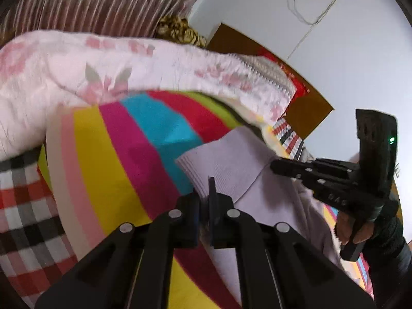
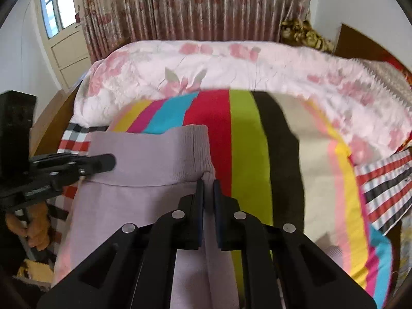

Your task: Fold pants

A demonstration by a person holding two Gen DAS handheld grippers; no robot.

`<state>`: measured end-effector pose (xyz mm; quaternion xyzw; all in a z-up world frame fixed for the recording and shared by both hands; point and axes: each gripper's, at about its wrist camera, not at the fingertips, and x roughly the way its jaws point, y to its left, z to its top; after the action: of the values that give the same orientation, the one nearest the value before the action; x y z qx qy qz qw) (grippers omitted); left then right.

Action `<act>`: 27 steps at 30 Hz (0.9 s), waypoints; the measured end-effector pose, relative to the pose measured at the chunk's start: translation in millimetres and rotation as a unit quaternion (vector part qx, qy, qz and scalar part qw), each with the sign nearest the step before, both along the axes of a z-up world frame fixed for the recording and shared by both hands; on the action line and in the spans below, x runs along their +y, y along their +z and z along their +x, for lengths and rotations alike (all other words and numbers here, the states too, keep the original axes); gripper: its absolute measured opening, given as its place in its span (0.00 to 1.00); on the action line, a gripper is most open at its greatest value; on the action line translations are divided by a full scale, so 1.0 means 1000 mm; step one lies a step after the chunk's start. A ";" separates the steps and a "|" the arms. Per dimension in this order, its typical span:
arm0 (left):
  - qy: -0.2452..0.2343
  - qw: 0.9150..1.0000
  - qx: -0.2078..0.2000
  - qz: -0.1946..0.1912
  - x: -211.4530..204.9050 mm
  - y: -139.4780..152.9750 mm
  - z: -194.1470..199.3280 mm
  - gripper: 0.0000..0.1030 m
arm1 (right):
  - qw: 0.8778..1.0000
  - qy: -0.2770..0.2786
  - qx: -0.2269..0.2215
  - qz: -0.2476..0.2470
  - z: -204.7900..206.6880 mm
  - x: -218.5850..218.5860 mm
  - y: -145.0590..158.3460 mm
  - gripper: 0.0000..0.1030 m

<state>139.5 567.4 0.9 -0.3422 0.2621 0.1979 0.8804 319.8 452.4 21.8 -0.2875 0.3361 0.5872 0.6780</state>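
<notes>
Left claw (image 1: 204, 193): jaws closed, ribbed waistband of one pair of pale lilac knit pants (image 1: 231, 164) pinched between them at one corner. Right claw (image 2: 208, 193): jaws also closed down to a narrow slit, clamped on the opposite waistband corner, as seen from the right wrist view. Two black two-finger claws in total, each hand-held; a hand (image 1: 352, 229) is seen on the right claw's grip from the left wrist view, with a green indicator light (image 1: 392, 139) lit on that unit.

Pants count: one. Soft fine-knit fabric, wide ribbed elastic band at the top, spread flat near the front edge of the bed, waistband pointing toward the far side.

Under the pants: one striped blanket (image 2: 247, 134), broad bands of yellow, magenta, cyan, red, lime, black, beige and pink. One checked red, black and white sheet (image 1: 23, 206) is visible at the bed's side edges. One bulky pink floral quilt (image 2: 219, 64) is rolled along the far edge of the bed. One pleated floral curtain (image 2: 195, 5) hangs behind it, one window (image 2: 55, 7) in the corner, one brown wooden headboard (image 1: 312, 108) at the side.

No containers are visible.
</notes>
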 end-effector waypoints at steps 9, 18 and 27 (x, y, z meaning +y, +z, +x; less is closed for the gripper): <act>0.029 0.997 0.073 -0.018 0.018 -0.033 0.003 0.55 | 0.997 -0.033 0.055 -0.048 0.015 0.010 -0.019 0.41; -0.041 0.996 0.000 0.082 -0.054 0.030 -0.032 0.94 | 0.969 -0.202 0.129 0.056 0.099 -0.181 0.034 0.57; -0.103 0.989 0.096 0.047 -0.080 -0.038 0.010 0.94 | 0.939 -0.279 0.200 0.010 0.100 -0.232 -0.046 0.54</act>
<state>149.7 487.3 -37.4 -0.2514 0.3694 0.1504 0.8819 419.5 220.1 -24.1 -0.0520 0.5254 0.4228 0.7366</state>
